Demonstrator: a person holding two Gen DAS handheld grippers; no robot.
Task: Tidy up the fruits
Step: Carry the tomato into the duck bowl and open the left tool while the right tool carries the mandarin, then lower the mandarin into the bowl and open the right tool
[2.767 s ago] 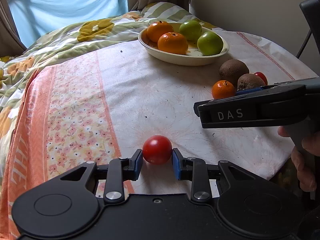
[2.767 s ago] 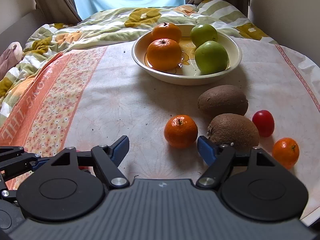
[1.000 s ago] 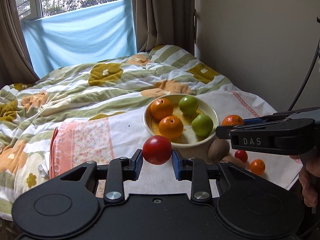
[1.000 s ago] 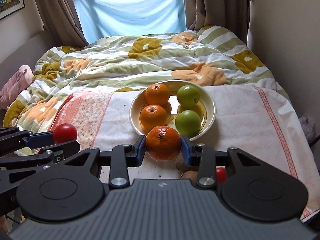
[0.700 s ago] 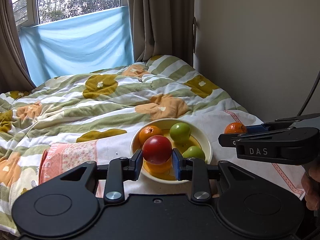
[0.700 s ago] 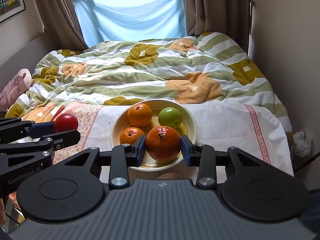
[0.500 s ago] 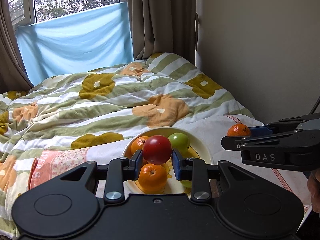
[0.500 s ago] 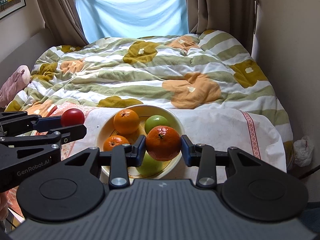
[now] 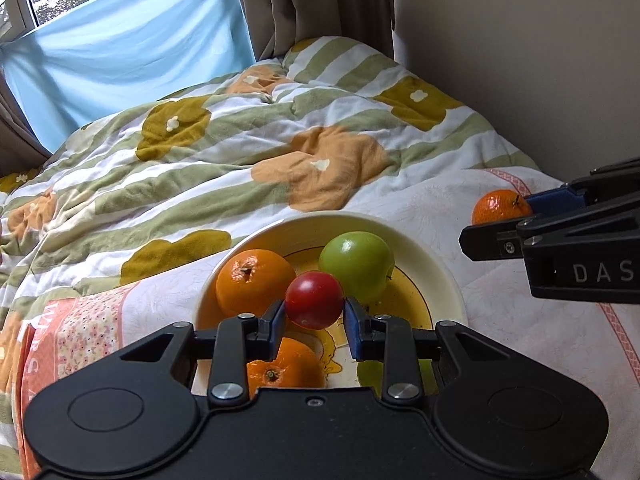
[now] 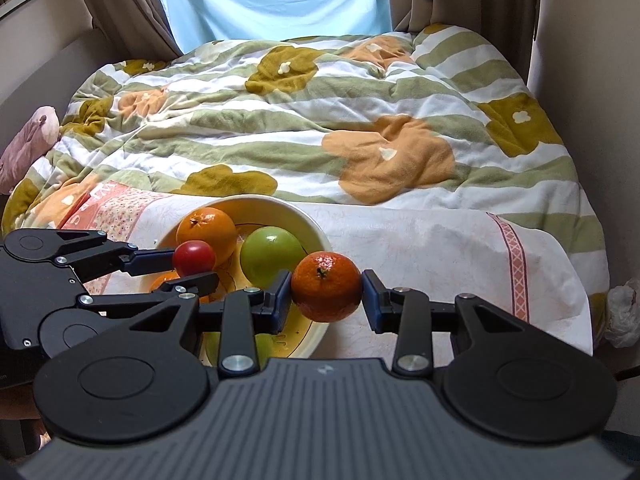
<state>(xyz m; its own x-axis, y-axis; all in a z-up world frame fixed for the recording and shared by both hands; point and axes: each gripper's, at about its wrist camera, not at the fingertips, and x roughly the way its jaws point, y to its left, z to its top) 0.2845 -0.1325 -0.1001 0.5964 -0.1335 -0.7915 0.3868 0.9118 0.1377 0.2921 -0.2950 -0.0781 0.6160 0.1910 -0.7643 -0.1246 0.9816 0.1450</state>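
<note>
My left gripper [image 9: 315, 312] is shut on a red tomato [image 9: 314, 300] and holds it over the cream fruit bowl [image 9: 436, 264]. The bowl holds oranges [image 9: 255, 282] and green apples [image 9: 357, 264]. My right gripper [image 10: 326, 298] is shut on an orange mandarin [image 10: 326, 286] and holds it just above the bowl's right rim [image 10: 316, 236]. The left gripper [image 10: 192, 266] with the tomato [image 10: 194, 258] shows in the right wrist view, over the bowl's left half. The right gripper's fingers [image 9: 560, 216] with the mandarin [image 9: 500, 207] show at the right of the left wrist view.
The bowl stands on a white and orange floral cloth [image 10: 432, 248] over a table. A bed with a striped flowered quilt [image 10: 320, 120] lies behind it. A wall [image 9: 540, 60] is at the right, curtains and a blue sheet [image 10: 272, 0] behind.
Both grippers have moved forward and down over the bowl with their fruits. The tomato now hangs over the bowl's middle, the mandarin by its right rim.
</note>
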